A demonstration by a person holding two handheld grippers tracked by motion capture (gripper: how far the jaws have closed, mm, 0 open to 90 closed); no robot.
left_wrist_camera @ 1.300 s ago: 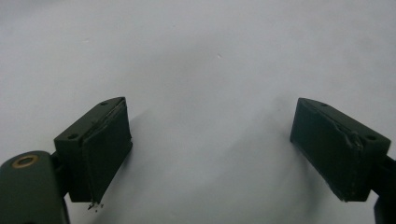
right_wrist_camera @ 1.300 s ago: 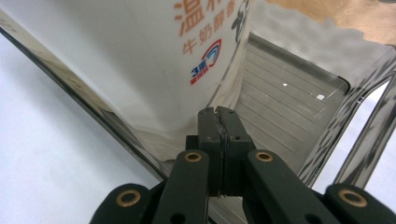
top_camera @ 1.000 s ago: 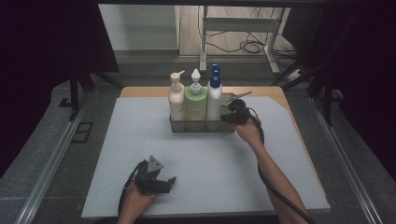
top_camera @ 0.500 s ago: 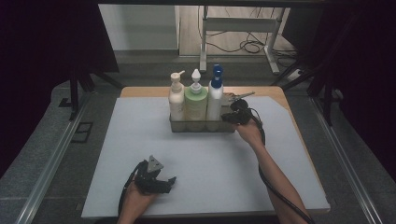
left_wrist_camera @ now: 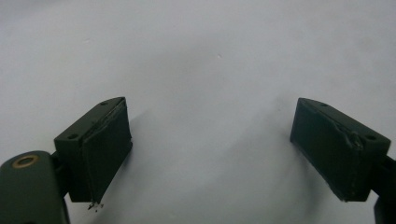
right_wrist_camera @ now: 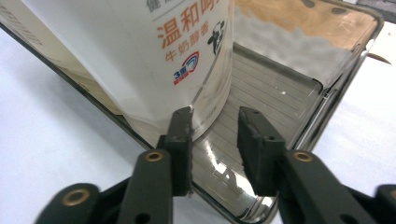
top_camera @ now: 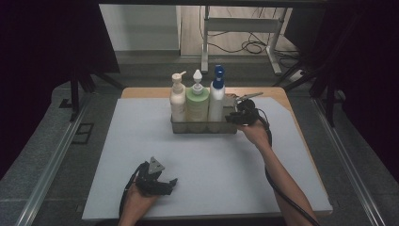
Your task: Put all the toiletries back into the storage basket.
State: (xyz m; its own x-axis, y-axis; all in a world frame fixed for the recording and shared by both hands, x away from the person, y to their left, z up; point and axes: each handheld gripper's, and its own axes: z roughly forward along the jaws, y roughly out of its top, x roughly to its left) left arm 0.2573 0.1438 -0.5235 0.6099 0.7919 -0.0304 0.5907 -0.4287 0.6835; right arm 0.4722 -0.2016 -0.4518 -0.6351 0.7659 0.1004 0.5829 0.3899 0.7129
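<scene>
Right gripper view: right gripper (right_wrist_camera: 215, 135) at lower centre, two black flat-faced jaws with worn, ragged pad edges, standing a little apart after just opening; nothing pressed between them. Jaw tips poised over the near rim of the metal tray (right_wrist_camera: 299, 107), a shiny rectangular steel caddy with rounded corners and a ribbed floor, running from lower centre to upper right. White bottle (right_wrist_camera: 154, 51), smooth glossy plastic, cylindrical, printed with orange characters and a small blue-and-red emblem, stands in the tray at upper left, just beside the left jaw tip.

High view: right gripper (top_camera: 239, 116) at centre right, at the right end of the tray (top_camera: 203, 127); compared with the earlier frames, its position is much the same. Tray at upper centre of the white table mat (top_camera: 211, 165), holding three upright bottles in a row: cream pump bottle (top_camera: 177, 100) at left, pale green bottle (top_camera: 197, 101) with white nozzle in the middle, white bottle (top_camera: 216, 96) with blue cap at right. Mat matte and flat, over a wooden table edge (top_camera: 141, 92).

Left gripper (top_camera: 162, 184) at lower left, resting on the mat, unchanged from the earlier frames.

Left gripper view: jaws wide apart, empty, black pads scuffed, over the plain mat (left_wrist_camera: 210, 70).
</scene>
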